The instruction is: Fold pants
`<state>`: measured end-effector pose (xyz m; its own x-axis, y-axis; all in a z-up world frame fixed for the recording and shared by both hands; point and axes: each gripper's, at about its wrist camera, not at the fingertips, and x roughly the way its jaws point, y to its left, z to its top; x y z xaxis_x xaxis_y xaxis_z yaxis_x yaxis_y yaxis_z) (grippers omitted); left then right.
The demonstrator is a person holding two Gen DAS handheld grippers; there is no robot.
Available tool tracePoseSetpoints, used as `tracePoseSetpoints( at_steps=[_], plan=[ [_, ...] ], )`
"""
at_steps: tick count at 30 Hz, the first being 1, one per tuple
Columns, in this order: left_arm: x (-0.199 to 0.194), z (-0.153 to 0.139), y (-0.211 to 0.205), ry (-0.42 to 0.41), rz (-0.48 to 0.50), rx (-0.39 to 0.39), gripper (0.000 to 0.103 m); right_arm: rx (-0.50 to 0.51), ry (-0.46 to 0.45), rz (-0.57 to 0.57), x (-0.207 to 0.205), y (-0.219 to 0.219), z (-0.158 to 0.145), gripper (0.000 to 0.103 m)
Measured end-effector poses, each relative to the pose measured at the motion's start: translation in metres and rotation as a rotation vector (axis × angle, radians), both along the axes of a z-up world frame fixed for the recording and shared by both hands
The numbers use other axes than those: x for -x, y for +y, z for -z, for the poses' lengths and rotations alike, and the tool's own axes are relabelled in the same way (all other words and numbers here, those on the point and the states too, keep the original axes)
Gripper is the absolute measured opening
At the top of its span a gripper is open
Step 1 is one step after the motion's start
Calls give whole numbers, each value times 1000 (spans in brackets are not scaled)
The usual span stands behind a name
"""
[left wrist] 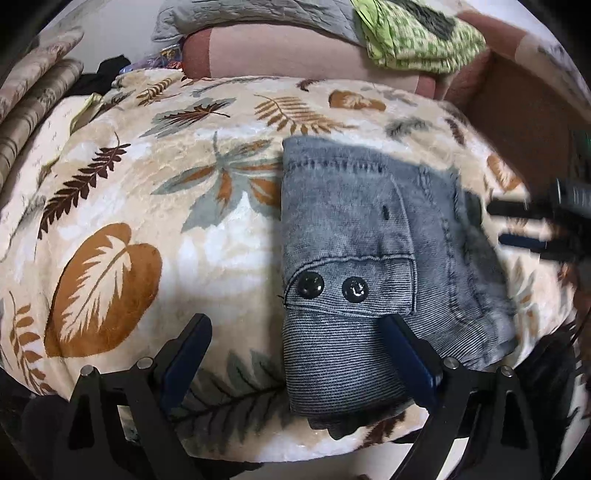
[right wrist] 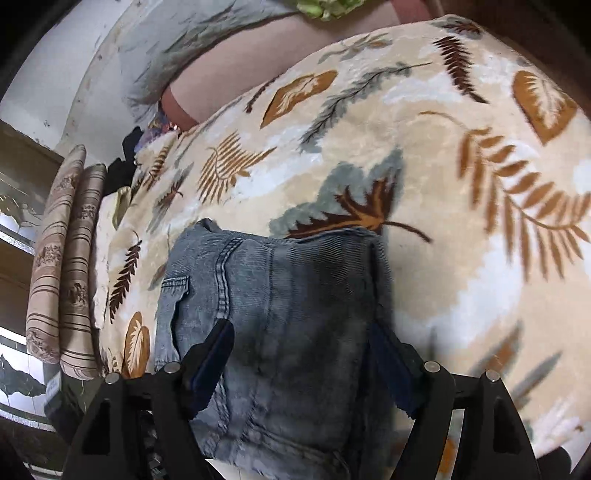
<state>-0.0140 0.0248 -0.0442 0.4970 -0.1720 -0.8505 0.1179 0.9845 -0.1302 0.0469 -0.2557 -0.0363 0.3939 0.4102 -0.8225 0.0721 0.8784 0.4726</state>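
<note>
Pants (left wrist: 369, 258) of faded grey-blue ribbed denim lie folded into a compact, roughly rectangular bundle on a bed, on top of a plush cream blanket (left wrist: 155, 206) printed with brown, tan and grey leaves. In the left wrist view a flap with two black snap buttons (left wrist: 334, 287) sits on the near part of the bundle, above a finely ribbed band; stitched seams and a pocket edge run across the top layer.

The left tool (left wrist: 297, 334) is spread wide: its right finger rests over the near right part of the bundle, its left finger over bare blanket, nothing pinched. The right tool (right wrist: 299, 341) is also spread, hovering over the bundle with both blue-padded fingers above the denim; whether they touch the cloth cannot be told. In the left wrist view it shows blurred at the bundle's right edge.

Left of the pants the blanket lies wide and open. Striped cushions (right wrist: 62, 266) line the far left side of the bed. At the far end lie a pink bolster (left wrist: 295, 55), a grey quilted cover and a green patterned cloth (left wrist: 417, 33).
</note>
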Motion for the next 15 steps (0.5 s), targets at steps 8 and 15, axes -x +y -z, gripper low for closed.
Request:
tracePoseSetpoints(
  at_steps=[8,15],
  plan=[
    [-29,-12,47,-3,-136,129,94,-71,78,126,22,-56,17,79],
    [-34,-5,34,27,-113,121,94,-94,3,68,10,-33,-8,79]
  ],
)
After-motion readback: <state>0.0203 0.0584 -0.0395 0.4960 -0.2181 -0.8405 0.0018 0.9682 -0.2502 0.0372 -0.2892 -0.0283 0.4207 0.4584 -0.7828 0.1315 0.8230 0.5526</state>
